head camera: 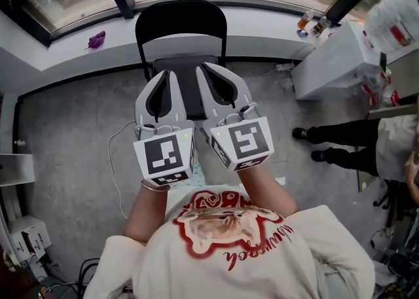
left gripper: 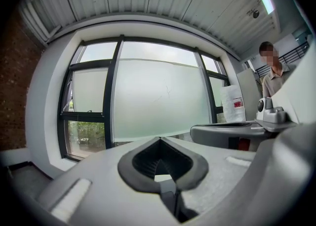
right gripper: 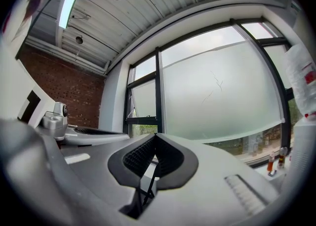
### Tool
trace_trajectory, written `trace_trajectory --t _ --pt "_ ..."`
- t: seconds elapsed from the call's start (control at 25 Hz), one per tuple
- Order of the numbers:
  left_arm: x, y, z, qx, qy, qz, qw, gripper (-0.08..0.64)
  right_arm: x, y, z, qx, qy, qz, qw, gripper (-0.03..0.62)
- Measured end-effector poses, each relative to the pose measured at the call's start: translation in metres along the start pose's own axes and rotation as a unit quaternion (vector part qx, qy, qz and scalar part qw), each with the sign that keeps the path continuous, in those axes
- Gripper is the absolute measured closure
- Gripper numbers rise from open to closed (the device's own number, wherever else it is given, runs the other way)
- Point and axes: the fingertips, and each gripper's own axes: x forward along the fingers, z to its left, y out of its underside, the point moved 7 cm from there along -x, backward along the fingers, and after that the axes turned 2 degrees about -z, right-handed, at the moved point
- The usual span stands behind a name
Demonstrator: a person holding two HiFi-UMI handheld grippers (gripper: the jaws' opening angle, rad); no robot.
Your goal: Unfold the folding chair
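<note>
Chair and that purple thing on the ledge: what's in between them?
Nothing but bare white ledge lies between the black chair and the purple thing. The head view shows this.

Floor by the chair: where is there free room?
Bare floor lies left of the chair, beyond a thin cable. The right side is crowded: a white cabinet and a person's legs.
</note>
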Motion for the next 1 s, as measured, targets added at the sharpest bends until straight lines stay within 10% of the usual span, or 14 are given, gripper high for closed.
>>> trace_trajectory --t 0.48,1.0 --pt "-0.108 -0.001 -0.114 -0.025 -0.022 0.017 0.9993 0.555 -0.146 -0.005 -0.001 0.001 -0.032 0.021 0.999 0.569" --pt "-0.136 -0.016 -0.133 -0.002 -0.016 0.015 0.9998 0.557 -0.180 -0.018 0.006 0.002 -0.030 0.012 0.999 0.569"
